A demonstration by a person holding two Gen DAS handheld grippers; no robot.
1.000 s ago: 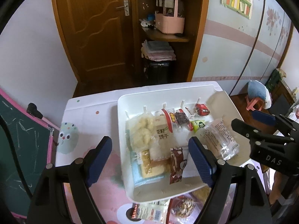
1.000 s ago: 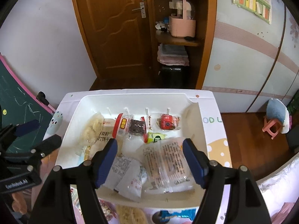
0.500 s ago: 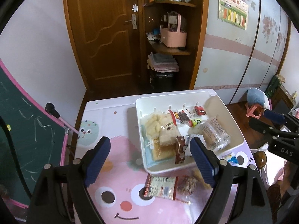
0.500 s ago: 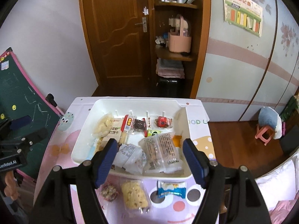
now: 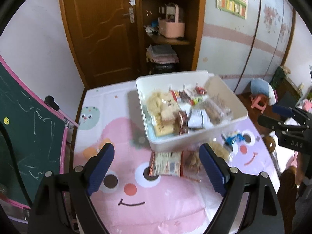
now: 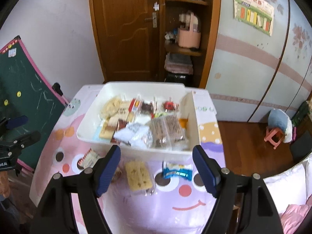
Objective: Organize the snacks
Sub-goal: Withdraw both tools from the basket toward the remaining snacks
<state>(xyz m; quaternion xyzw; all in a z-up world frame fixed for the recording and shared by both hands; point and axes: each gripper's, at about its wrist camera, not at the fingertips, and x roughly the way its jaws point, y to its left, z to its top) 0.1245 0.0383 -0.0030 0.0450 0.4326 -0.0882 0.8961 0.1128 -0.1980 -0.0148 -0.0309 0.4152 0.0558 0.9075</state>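
A low worktop (image 6: pixel 195 210) fills the middle of this small room, covered by a cartoon cloth with a pink face on one side and a lilac face on the other. On its far half sits a white bin (image 6: pixel 136 152), already heaped with wrapped snacks: pale biscuits, a red-capped stick, a clear bag of brown bars (image 6: pixel 167 128). In front of the bin, on the cloth, four packets lie loose: a red-edged printed packet (image 5: pixel 165 163), a small brown snack bag (image 5: pixel 192 159) touching its right side, a yellow cracker pack (image 6: pixel 137 172) and a blue-and-white wrapper (image 6: pixel 177 171) just beside that.

The left tool (image 5: pixel 156 167) hovers over the pink face with its blue pads spread wide and nothing between them but the cloth and the printed packet lying below. The right tool (image 6: pixel 156 167) hangs over the lilac face; its jaws are opening, and it holds nothing, with the cracker pack and blue wrapper lying flat on the cloth under the gap.

Behind the worktop stands a brown wooden door (image 6: pixel 126 29) and, next to it, open shelves (image 6: pixel 185 50) carrying a pink basket (image 6: pixel 189 36) and folded cloths. A green chalkboard (image 5: pixel 29 126) with a pink frame leans at the left. To the right, on the wood floor, a small pink stool (image 6: pixel 275 136) stands under a blue cushion.
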